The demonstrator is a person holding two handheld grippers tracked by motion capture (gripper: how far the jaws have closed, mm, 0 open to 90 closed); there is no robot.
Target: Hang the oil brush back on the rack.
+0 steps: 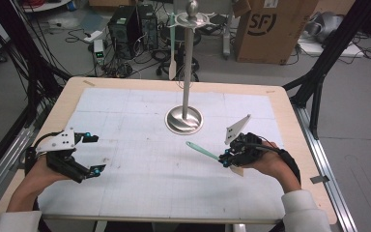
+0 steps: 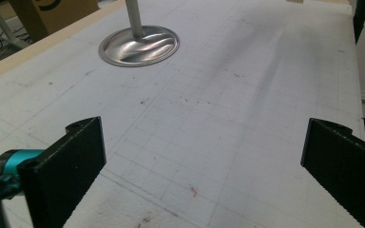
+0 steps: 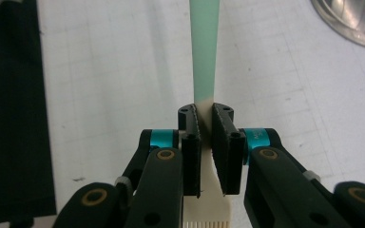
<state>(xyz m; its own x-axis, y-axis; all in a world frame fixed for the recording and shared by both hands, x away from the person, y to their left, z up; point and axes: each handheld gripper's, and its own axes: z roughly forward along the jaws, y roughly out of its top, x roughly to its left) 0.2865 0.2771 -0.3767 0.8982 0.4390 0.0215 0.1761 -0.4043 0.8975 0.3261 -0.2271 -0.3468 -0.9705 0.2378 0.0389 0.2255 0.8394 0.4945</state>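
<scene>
The mint-handled basting brush (image 3: 204, 57), pinched near its cream head by the right gripper (image 3: 205, 142) above the table's (image 1: 270, 96) right side, could pivot or be dropped before the hanging stand (image 1: 187, 67) is reached; the left gripper (image 1: 88, 153) is spread, empty.

The stand (image 1: 184, 118) was polished, glossy metal. The brush (image 3: 204, 66) had a smooth, matt green plastic handle. The worktop (image 1: 67, 96) looked like pale wood under a scuffed, matt gridded sheet (image 1: 140, 145). The tongs' black pads (image 2: 69, 166) were ribbed.
</scene>
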